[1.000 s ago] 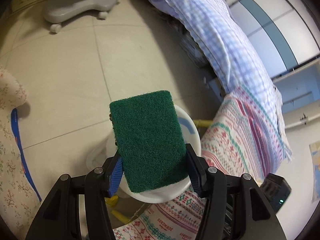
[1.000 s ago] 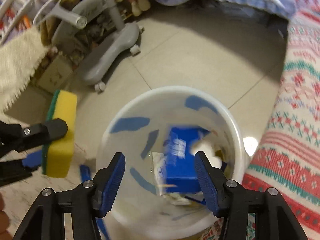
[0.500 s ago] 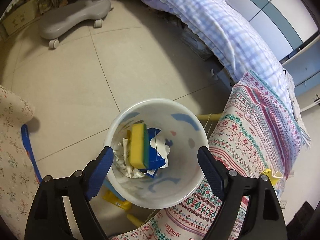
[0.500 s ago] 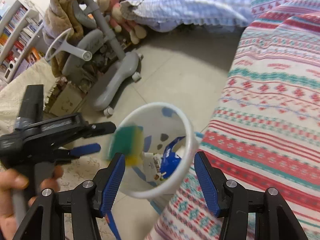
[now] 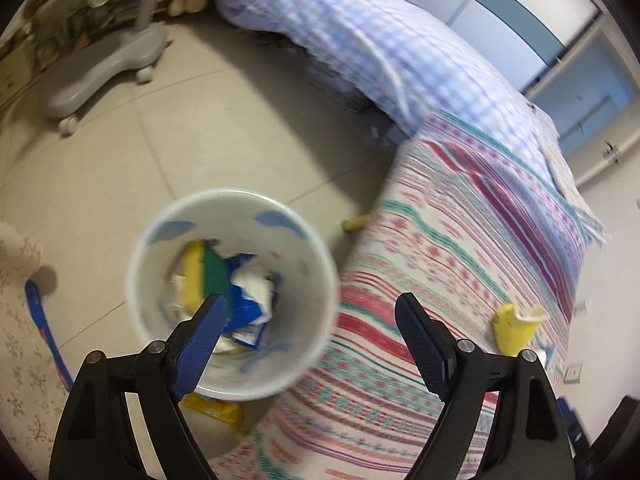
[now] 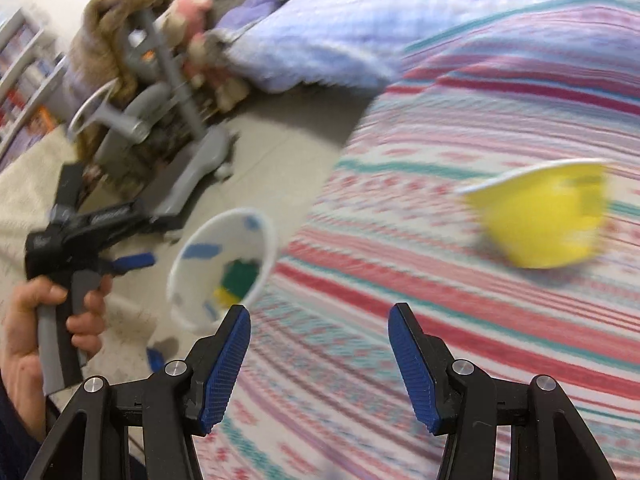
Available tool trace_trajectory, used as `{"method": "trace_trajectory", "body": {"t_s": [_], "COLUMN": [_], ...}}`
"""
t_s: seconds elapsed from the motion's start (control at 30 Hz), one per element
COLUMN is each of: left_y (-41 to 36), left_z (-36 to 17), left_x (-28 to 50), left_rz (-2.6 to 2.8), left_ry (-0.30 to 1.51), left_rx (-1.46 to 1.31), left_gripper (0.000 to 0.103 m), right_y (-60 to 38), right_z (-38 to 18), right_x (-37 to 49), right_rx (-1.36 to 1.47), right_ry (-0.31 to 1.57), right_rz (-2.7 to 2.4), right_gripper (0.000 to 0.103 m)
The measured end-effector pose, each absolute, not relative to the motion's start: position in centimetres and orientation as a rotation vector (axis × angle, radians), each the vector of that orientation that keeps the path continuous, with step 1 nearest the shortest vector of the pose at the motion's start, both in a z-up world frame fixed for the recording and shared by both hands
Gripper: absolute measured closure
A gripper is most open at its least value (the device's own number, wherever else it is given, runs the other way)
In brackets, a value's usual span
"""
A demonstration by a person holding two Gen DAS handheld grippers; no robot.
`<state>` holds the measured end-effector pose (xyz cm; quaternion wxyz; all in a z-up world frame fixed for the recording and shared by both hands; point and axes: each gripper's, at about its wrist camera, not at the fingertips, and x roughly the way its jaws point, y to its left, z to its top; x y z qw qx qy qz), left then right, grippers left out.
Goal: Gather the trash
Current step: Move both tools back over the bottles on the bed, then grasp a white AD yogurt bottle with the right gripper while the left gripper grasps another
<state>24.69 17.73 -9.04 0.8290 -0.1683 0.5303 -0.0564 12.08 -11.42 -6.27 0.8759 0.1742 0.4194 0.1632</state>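
Bedroom floor of pale tiles (image 5: pixel 224 92) carries a white wastebasket (image 5: pixel 320 304) with blue markings, standing just beside a bed draped in a striped, patterned blanket (image 5: pixel 460 248). Inside the wastebasket lie a yellow-and-green sponge (image 5: pixel 204 272), a blue carton (image 5: pixel 244 308) and crumpled white paper (image 5: pixel 256 284). On the blanket, well apart from the wastebasket, rests a yellow paper cup (image 6: pixel 544 220) tipped on its side, its white rim facing left in the right wrist view. The left claw (image 5: pixel 310 320) hangs above the wastebasket's rim, its 2 blue-padded fingers spread wide with nothing between them; a person's hand (image 6: pixel 52 320) grips its handle. The right claw (image 6: pixel 320 348) hovers over the blanket, partly open and empty, with the cup ahead and to its right. Beyond, a blue checked quilt (image 5: pixel 360 40) spills off the bed, and a grey wheeled stand (image 5: pixel 104 68) sits on the tiles.
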Motion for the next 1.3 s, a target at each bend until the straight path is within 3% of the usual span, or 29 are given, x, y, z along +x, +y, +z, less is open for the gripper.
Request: {"method": "trace_trajectory", "body": {"t_s": [0.5, 0.87, 0.93, 0.97, 1.3], "left_y": [-0.7, -14.3, -15.8, -16.5, -21.2], "left_z": [-7.6, -8.6, -9.0, -9.2, -10.9], "left_x": [20.7, 15.0, 14.7, 14.5, 15.4], "left_rz": [-0.42, -0.565, -0.574, -0.576, -0.569], "left_ry": [1.181, 1.197, 1.199, 1.202, 1.216], "left_rx": [-0.25, -0.05, -0.047, -0.048, -0.061], "left_gripper": [0.015, 0.015, 0.015, 0.015, 0.015], "right_y": [-31.8, -35.7, -36.0, -36.0, -38.3], "right_z": [-6.2, -13.1, -14.3, -14.8, -12.8], "right_x": [5.0, 5.5, 5.6, 5.7, 3.1], "right_rx": [0.677, 0.77, 0.822, 0.84, 0.887], "right_ry": [0.767, 1.021, 1.052, 1.064, 0.949], "right_rz": [-0.134, -0.23, -0.222, -0.217, -0.214], "right_gripper": [0.04, 0.041, 0.045, 0.055, 0.058]}}
